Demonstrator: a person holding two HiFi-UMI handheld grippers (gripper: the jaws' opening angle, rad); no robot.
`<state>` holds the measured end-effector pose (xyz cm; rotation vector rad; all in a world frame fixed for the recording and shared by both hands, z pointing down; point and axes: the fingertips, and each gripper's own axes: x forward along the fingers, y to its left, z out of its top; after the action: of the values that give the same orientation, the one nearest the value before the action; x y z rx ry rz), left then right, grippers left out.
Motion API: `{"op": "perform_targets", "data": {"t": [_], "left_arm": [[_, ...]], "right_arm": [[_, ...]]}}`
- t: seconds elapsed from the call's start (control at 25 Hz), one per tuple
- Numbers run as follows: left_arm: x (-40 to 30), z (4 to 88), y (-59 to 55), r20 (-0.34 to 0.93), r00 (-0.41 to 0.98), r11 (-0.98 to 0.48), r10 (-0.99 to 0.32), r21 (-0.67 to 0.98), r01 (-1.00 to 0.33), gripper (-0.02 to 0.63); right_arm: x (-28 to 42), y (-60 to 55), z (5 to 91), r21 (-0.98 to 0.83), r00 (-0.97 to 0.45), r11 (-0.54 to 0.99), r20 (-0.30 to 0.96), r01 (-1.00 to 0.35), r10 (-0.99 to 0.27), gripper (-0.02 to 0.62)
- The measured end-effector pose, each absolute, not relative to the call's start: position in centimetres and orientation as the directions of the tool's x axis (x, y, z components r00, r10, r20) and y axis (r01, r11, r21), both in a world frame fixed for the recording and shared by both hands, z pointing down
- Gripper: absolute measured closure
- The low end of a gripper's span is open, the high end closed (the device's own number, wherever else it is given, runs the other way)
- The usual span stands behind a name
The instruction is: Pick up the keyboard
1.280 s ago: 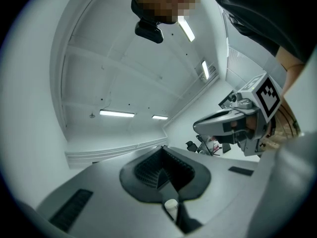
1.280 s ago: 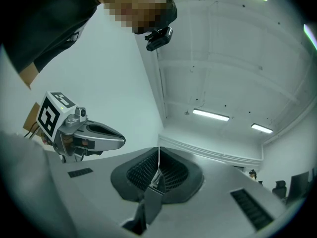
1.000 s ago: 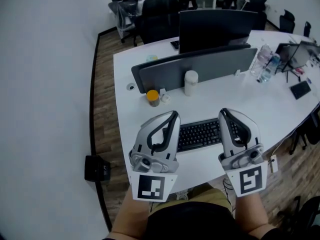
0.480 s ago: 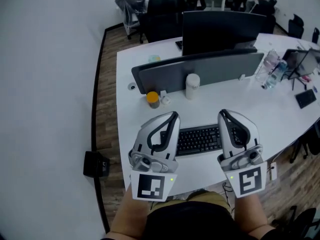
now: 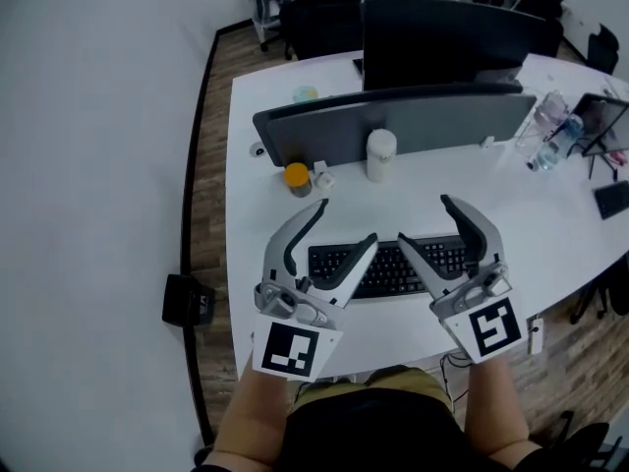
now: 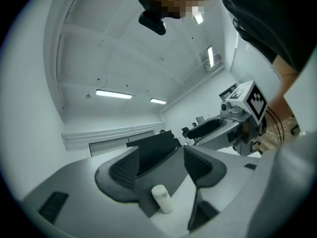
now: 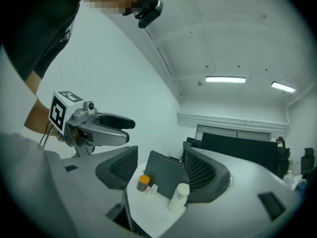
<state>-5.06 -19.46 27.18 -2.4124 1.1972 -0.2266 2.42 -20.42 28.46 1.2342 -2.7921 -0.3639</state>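
Two grippers to place, one keyboard (image 5: 385,271) to lift. Lies flat on the desk (image 5: 550,214), close to the near edge, long axis running left to right across the head view. Sits ahead of and below both grippers, framed by them: left gripper (image 5: 348,221) over the left end, right gripper (image 5: 423,219) over the right end, neither clearly nearer. Looks like a job for both, one at each short end.

Opening on both sides at this moment, jaws already spread wide. Nothing pinched. Along the left jaws, only the white canister (image 5: 380,155) and the grey divider (image 5: 442,121) far beyond; along the right jaws, the same canister plus an orange-lidded jar (image 5: 297,178). No keyboard between the pads in either gripper view, so judged not yet down at key level, both pointing roughly level above it.

Next move, by this reading: sink toward the desk and bring each spread pair onto its own end of the keyboard, across the short side.

Room for that:
- Far side: bare desk between keyboard and divider; canister and jar well apart behind it, out of the way.
- Near side: desk edge just beside the keyboard's front, little margin.
- Left: desk's left edge near the keyboard's left end, so less slack there for the left gripper.
- Right: open desk past the right end; bottles (image 5: 550,136) well apart.

Main hazard, as judged: uneven grip on the two ends, tipping the long body on the lift.
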Motion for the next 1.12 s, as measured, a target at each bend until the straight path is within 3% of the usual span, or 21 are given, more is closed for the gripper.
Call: {"op": "perform_targets", "data": {"t": [0.6,1.12], "left_arm": [[-7.8,37.8,-24.0,0.132,0.501,-0.517,-0.856,-0.275,-0.811,0.279],[-11.2,48.9,-24.6,0.395,0.396,-0.484,-0.829,-0.152,-0.862,0.276]], "right_arm": [[11.3,-26.5,40.8,0.156,-0.582,0.630,0.266,-0.760,-0.768,0.321],[18.6,-27.7,51.4,0.066,-0.476,0.572,0.481,-0.818,-0.736,0.302]]}}
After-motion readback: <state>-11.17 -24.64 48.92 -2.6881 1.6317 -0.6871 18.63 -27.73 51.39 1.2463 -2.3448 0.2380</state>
